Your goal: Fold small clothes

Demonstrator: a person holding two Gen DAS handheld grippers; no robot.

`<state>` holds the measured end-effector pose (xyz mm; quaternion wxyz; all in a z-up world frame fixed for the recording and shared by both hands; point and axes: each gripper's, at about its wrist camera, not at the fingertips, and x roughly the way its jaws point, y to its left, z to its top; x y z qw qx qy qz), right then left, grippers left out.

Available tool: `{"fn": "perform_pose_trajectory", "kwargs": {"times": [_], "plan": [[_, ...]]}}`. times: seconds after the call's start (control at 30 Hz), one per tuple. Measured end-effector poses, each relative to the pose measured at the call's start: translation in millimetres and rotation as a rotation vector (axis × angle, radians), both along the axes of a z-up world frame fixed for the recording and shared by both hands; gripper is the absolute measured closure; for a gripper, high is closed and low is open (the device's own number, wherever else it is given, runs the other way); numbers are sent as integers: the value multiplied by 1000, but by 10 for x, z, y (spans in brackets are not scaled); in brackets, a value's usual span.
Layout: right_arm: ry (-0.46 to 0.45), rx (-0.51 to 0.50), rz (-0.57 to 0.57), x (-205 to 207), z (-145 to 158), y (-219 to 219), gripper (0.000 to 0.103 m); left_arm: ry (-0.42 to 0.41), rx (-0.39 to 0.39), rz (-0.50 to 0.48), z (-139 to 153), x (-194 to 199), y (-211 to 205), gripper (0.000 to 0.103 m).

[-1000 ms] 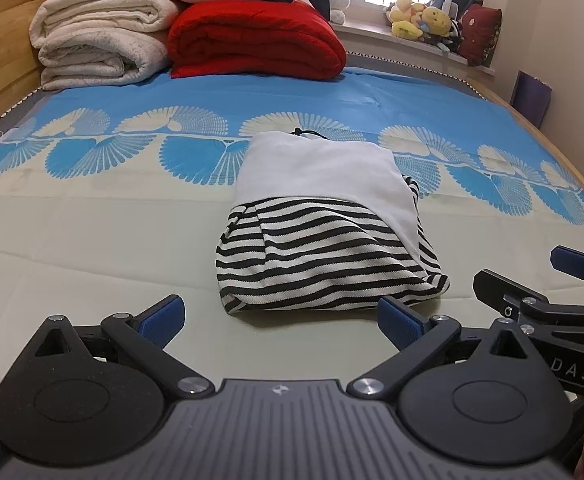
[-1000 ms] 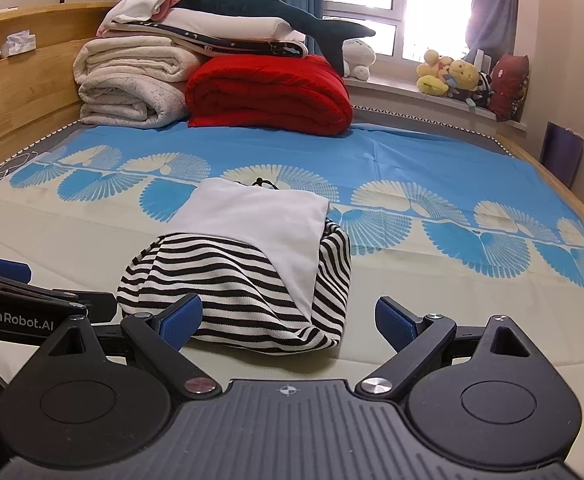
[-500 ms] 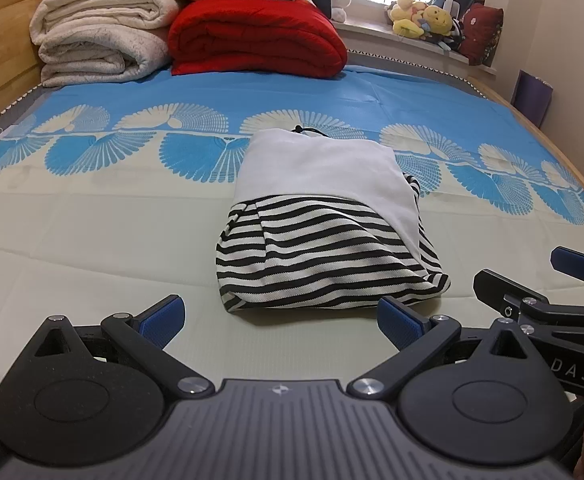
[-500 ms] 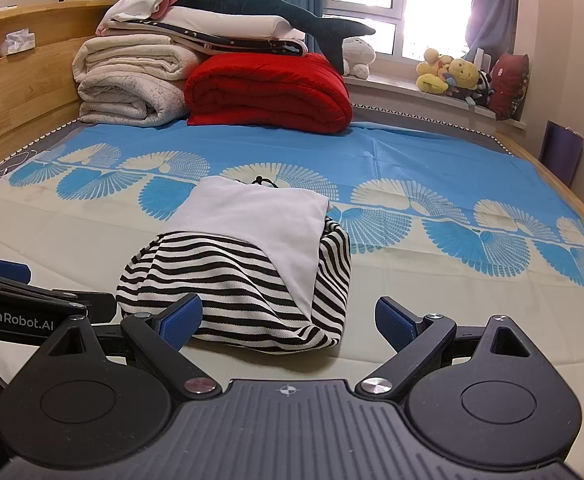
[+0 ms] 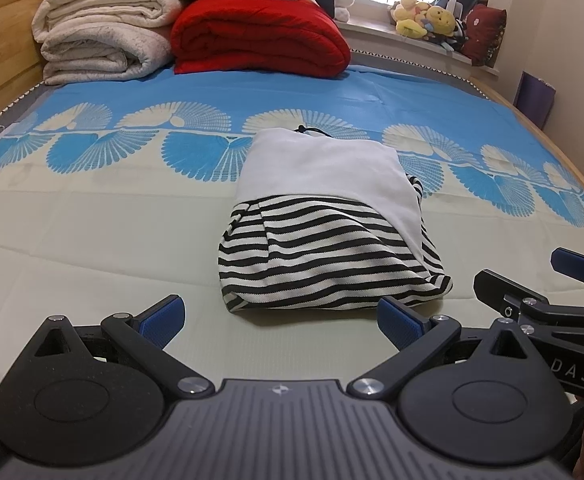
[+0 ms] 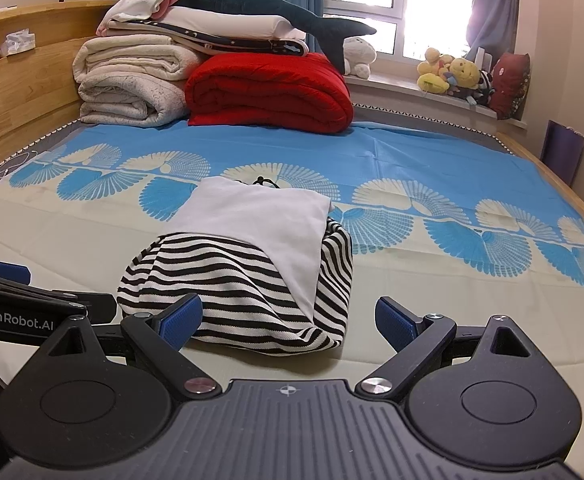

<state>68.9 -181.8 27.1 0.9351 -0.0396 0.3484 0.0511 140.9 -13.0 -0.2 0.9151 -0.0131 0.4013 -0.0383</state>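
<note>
Nothing has shifted: the folded striped garment (image 5: pixel 328 252) is left untouched, both the left gripper (image 5: pixel 279 316) and right gripper (image 6: pixel 287 318) held wide apart.

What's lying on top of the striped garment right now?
A white folded cloth covers the far half of the black-and-white striped garment and drapes down its right side; a black cord peeks out behind. What lies beneath stays hidden.
</note>
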Motion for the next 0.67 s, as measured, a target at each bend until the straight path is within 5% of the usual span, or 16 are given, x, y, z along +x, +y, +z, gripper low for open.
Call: {"fn": "perform_pose_trajectory", "kwargs": {"times": [0.67], "plan": [[2,1,0,9,-2,4,9,2,0,2,6,4,-6,1]]}}
